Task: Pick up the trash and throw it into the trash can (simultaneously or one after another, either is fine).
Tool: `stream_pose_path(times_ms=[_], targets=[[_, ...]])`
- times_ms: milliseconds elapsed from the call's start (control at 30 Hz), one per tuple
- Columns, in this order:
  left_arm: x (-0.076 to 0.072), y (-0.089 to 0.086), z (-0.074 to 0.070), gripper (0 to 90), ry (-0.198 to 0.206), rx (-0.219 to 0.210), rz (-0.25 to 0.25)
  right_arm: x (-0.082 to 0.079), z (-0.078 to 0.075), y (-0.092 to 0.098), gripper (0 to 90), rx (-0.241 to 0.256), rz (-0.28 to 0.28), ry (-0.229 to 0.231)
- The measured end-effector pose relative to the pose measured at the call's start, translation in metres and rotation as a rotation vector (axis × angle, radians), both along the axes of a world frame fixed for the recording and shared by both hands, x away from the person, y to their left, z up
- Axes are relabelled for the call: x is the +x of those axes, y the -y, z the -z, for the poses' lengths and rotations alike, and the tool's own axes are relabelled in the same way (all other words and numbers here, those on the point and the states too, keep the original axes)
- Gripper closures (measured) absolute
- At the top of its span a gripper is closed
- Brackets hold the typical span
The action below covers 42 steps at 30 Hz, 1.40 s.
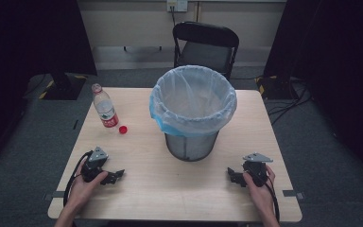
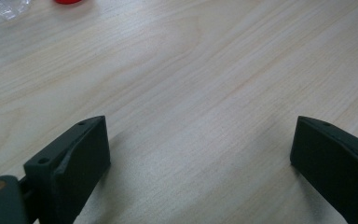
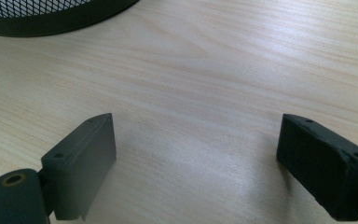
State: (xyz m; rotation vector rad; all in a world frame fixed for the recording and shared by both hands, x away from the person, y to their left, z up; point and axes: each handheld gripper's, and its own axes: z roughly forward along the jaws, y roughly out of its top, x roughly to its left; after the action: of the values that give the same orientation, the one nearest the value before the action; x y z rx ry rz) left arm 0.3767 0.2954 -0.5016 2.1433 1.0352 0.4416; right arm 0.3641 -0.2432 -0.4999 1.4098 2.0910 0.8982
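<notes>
Both claws released, resting on table: left gripper (image 1: 116, 176), right gripper (image 1: 233, 176). Bottle (image 1: 105, 107) upright, upper left of frame, uncapped; red cap (image 1: 123, 129) just beside. Judged light, thin-walled, slippery; grip mid-body at label, gently.

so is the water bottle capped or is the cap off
Off. The bottle stands upright with a bare neck, and its red cap lies on the table beside it.

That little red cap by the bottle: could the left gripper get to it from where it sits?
Probably yes. The left gripper is open, and bare table lies between it and the red cap; the bottle stands just beside.
</notes>
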Motion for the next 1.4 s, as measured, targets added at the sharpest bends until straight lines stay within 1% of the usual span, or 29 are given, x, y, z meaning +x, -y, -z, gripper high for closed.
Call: stream_pose_path(times_ms=[400,433,467,533,567,600,633,733,767,800,833,900,933,967,1000,1033,1067,1200,1233,1267,1300,1367,1400], targets=[[0.0,0.0,0.0,4.5,0.0,0.002,-0.005,0.0,0.0,0.0,10.7,0.0,0.0,0.0],[-0.001,0.0,-0.001,5.7,0.001,0.006,-0.002,0.0,0.0,0.0,10.7,0.0,0.0,0.0],[-0.001,0.0,-0.002,7.3,-0.001,0.0,-0.006,0.0,0.0,0.0,10.7,0.0,0.0,0.0],[-0.001,-0.001,-0.002,14.3,0.005,0.002,0.003,0.0,0.0,0.0,10.7,0.001,0.0,0.0],[-0.002,-0.001,-0.003,14.3,0.01,-0.012,-0.011,0.0,0.0,0.0,10.7,0.0,0.0,0.0],[-0.001,-0.002,-0.003,17.0,0.0,-0.03,-0.013,0.0,0.0,0.0,10.7,0.001,0.0,0.0],[-0.001,-0.002,-0.004,15.4,0.001,-0.029,-0.013,0.0,0.0,0.0,10.7,0.001,0.0,0.0],[-0.002,-0.002,-0.005,16.6,0.007,-0.019,-0.022,0.0,0.0,0.0,10.7,0.0,0.0,0.0],[-0.002,-0.003,-0.007,16.7,0.013,-0.031,-0.021,0.0,0.0,0.0,10.7,0.001,0.0,0.0],[-0.002,-0.003,-0.007,16.8,0.013,-0.031,-0.021,0.0,0.0,0.0,10.7,0.001,0.0,0.0],[-0.001,-0.005,-0.011,16.8,0.015,-0.038,-0.025,0.0,0.0,0.0,10.7,0.001,0.0,0.0],[0.0,-0.006,-0.016,16.8,0.017,-0.072,-0.03,0.0,0.0,0.0,10.7,0.001,0.0,0.0],[0.0,-0.006,-0.016,17.0,0.017,-0.072,-0.03,0.0,0.0,0.0,10.7,0.001,0.0,0.0],[0.001,-0.008,-0.021,17.8,0.03,-0.09,-0.029,0.0,0.0,0.0,10.7,0.001,0.0,0.0],[0.001,-0.008,-0.021,18.6,0.03,-0.09,-0.029,0.0,0.0,0.0,10.7,0.001,0.0,0.0],[0.001,-0.008,-0.024,19.0,0.042,-0.103,-0.031,0.0,0.0,0.0,10.7,0.001,-0.001,0.001],[0.002,-0.008,-0.025,19.2,0.043,-0.116,-0.029,0.0,0.0,0.0,10.7,0.001,0.001,0.0],[0.005,-0.009,-0.029,19.1,0.047,-0.114,-0.013,0.0,0.0,0.0,10.7,0.001,0.0,0.0],[0.006,-0.009,-0.031,19.1,0.046,-0.125,-0.01,0.0,0.0,0.0,10.7,0.0,-0.001,0.001],[0.009,-0.009,-0.033,18.9,0.053,-0.157,-0.004,0.0,0.0,0.0,10.7,0.0,0.0,0.0],[0.01,-0.009,-0.035,18.7,0.059,-0.162,-0.002,0.0,0.0,0.0,10.7,0.001,0.0,0.0],[0.012,-0.008,-0.036,18.6,0.056,-0.169,0.002,0.0,0.0,0.0,10.7,0.001,0.0,0.0],[0.014,-0.007,-0.04,18.9,0.053,-0.17,0.014,0.0,0.0,0.0,10.7,0.0,0.0,0.0]])
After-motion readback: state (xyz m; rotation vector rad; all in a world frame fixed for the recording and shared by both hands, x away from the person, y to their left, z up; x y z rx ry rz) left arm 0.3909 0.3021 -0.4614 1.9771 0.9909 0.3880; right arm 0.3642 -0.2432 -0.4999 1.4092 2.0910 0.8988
